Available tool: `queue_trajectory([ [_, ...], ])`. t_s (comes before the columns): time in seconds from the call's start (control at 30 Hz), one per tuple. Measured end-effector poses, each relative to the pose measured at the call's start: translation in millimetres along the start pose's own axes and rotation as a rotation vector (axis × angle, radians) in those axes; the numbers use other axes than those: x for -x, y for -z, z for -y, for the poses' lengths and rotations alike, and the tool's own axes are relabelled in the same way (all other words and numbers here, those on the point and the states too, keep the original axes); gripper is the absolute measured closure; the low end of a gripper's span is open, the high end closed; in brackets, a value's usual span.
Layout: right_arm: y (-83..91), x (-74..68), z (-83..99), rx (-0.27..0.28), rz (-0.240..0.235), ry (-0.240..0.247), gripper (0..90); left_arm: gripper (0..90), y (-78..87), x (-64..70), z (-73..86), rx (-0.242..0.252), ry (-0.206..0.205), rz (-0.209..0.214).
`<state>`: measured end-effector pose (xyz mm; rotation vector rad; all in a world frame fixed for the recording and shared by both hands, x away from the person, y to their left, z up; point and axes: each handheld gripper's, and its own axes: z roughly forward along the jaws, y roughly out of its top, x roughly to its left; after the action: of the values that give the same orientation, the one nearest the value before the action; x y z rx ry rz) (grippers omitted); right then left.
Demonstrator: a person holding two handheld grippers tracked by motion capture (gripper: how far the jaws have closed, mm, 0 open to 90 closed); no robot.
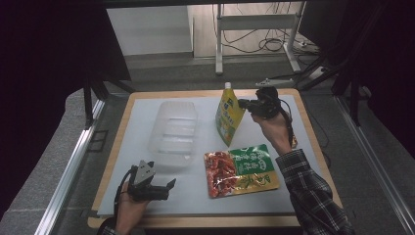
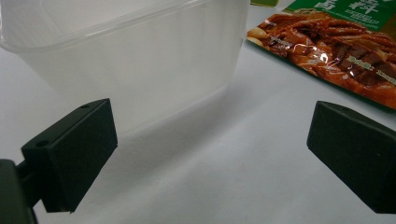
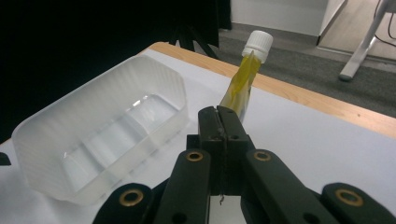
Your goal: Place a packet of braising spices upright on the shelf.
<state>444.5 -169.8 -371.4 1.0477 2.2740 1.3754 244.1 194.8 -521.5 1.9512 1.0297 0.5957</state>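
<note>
Pinching the yellow pouch [image 1: 229,113] by its side edge, our right gripper [image 1: 243,104] has its jaws clamped on it, pouch upright at 12 o'clock, just right of the clear tub [image 1: 172,132]. Risk: thin edge slips w/ any tilt, pouch flops onto the sauce packet [image 1: 241,170]. Left gripper [image 1: 169,187], jaws apart, idles at 7 o'clock.

Light falls from above onto my white table [image 1: 293,196], bright at the centre, while the far left and right corners sink into black. My clear tub [image 2: 140,60] casts a soft shadow toward me. Glare glints off the food packet [image 2: 327,51]. My near jaws look soft and blurred.
</note>
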Motion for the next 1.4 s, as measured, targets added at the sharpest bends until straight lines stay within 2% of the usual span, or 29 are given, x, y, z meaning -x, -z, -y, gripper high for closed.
queue_trajectory([
  [0.33, -7.5, -16.8, -4.1, 0.0, -0.035, 0.044, 88.9, 1.2, -0.1, 0.3, -0.1, -0.001, -0.003, 0.0],
  [0.63, -10.1, -24.2, -5.0, 0.001, -0.027, 0.076, 88.3, 1.2, -0.2, 0.6, -0.2, -0.002, -0.004, 0.001],
  [0.73, -10.9, -24.5, -4.7, 0.005, -0.047, 0.075, 81.3, 1.2, -0.3, 0.6, -0.1, -0.003, -0.005, 0.002],
  [0.77, -12.3, -25.3, -3.8, -0.005, -0.049, 0.082, 73.7, 1.2, -0.4, 0.6, -0.1, -0.004, -0.005, 0.002],
  [0.8, -12.3, -25.3, -3.8, -0.005, -0.049, 0.082, 73.7, 1.2, -0.4, 0.6, -0.1, -0.004, -0.006, 0.002],
  [0.87, -15.1, -26.1, -1.8, -0.012, -0.047, 0.098, 68.1, 1.2, -0.5, 0.8, -0.1, -0.004, -0.006, 0.003],
  [0.9, -18.3, -26.8, 1.0, -0.021, -0.045, 0.099, 60.9, 1.2, -0.6, 0.8, 0.0, -0.004, -0.005, 0.003],
  [0.97, -20.1, -26.9, 2.6, -0.024, -0.041, 0.105, 58.4, 1.2, -0.7, 0.8, 0.0, -0.004, -0.007, 0.003],
  [1.0, -23.8, -26.7, 6.0, -0.032, -0.033, 0.108, 51.6, 1.2, -0.7, 0.8, 0.1, -0.004, -0.007, 0.003],
  [1.1, -31.0, -25.9, 13.3, -0.046, -0.03, 0.108, 47.1, 1.2, -1.0, 0.8, 0.1, -0.005, -0.007, 0.004],
  [1.27, -41.0, -22.7, 26.5, -0.067, -0.011, 0.092, 48.1, 1.2, -0.8, 0.8, 0.1, -0.01, -0.013, 0.003],
  [1.4, -45.5, -19.6, 35.9, -0.064, 0.018, 0.075, 58.4, 1.2, -1.0, 0.9, 0.1, -0.012, -0.014, 0.004],
])
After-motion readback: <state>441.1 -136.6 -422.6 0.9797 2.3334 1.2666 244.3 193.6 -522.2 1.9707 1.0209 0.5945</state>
